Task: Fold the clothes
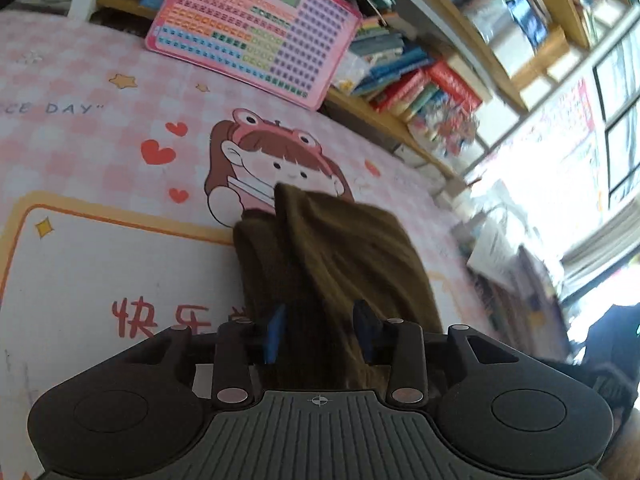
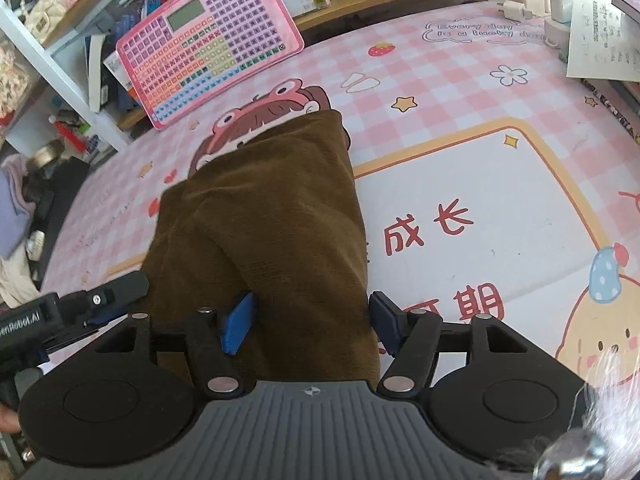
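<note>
Two grippers, left [image 1: 320, 332] and right [image 2: 312, 324], jaws parted wide, straddle the cloth's [image 2: 276, 216] near end without pinching; its long axis runs far across the mat [image 2: 480, 184].

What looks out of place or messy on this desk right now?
Mainly the pink keyboard toy: it sits tilted, propped against the bookshelf rather than flat on the mat. The brown garment lies bunched in uneven folds between the fingers of both grippers, left and right. No spill or damage shows.
</note>
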`<state>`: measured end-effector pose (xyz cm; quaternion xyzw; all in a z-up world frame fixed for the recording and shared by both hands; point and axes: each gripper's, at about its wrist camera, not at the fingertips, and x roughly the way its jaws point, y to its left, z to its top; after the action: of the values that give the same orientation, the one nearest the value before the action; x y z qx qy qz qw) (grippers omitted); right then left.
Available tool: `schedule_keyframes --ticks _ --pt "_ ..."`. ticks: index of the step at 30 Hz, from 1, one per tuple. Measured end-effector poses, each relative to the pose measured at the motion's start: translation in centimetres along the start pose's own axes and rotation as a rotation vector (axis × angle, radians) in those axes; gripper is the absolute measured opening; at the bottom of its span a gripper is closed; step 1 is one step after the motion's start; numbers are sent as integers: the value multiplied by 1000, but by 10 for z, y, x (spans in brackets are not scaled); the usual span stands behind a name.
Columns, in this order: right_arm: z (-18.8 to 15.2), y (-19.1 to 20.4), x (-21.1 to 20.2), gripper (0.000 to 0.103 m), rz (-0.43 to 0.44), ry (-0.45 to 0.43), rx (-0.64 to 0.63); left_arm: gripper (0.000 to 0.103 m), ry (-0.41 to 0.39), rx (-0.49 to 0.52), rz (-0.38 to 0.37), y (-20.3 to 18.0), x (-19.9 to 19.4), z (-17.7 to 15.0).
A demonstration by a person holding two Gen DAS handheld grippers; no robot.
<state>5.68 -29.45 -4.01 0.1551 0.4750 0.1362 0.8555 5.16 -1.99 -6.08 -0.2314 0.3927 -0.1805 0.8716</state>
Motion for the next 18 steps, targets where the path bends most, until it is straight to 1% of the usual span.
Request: schedule_keyframes --ticks 1,3,5,6,7,8,9,10,11,12,13,15,16,17,18 --pt "-1 1 1 61 -7 0 -5 32 -3 28 9 -3 1 -2" --pt "-2 1 2 61 -14 -2 -10 13 -21 77 19 -10 1 -5" --pt "-3 2 2 62 -20 -5 -14 10 -78 134 19 -21 -8 -10" --pt "-4 2 2 62 -23 -7 -16 10 -123 201 16 -34 -16 -13" --pt "-4 2 3 62 -26 -8 -18 10 -160 289 5 -48 -24 -18" --pt "-5 3 3 62 -29 -9 -20 10 -174 348 2 -59 -28 -21" --pt "-5 3 3 62 -32 -11 -22 10 -163 353 6 -60 -26 -22" --pt "-6 3 3 62 -36 -12 -24 10 -125 299 27 -50 -18 -20" --pt "-6 3 4 62 -39 -14 -26 10 -74 221 58 -35 -8 -17" --pt "-7 3 4 62 -34 -12 -21 13 -23 142 88 -19 2 -15" --pt "-8 3 4 64 -30 -10 -17 13 5 70 76 -5 7 -13" --pt "-9 3 4 64 -28 -7 -16 19 11 10 48 4 5 -9" --pt "-9 3 3 64 -30 -9 -18 19 10 5 42 5 2 -6" --pt "-9 2 3 64 -28 -8 -12 21 5 6 42 4 -1 -5" --pt "-8 2 3 64 -26 -8 -6 30 -5 2 53 4 -4 -5"
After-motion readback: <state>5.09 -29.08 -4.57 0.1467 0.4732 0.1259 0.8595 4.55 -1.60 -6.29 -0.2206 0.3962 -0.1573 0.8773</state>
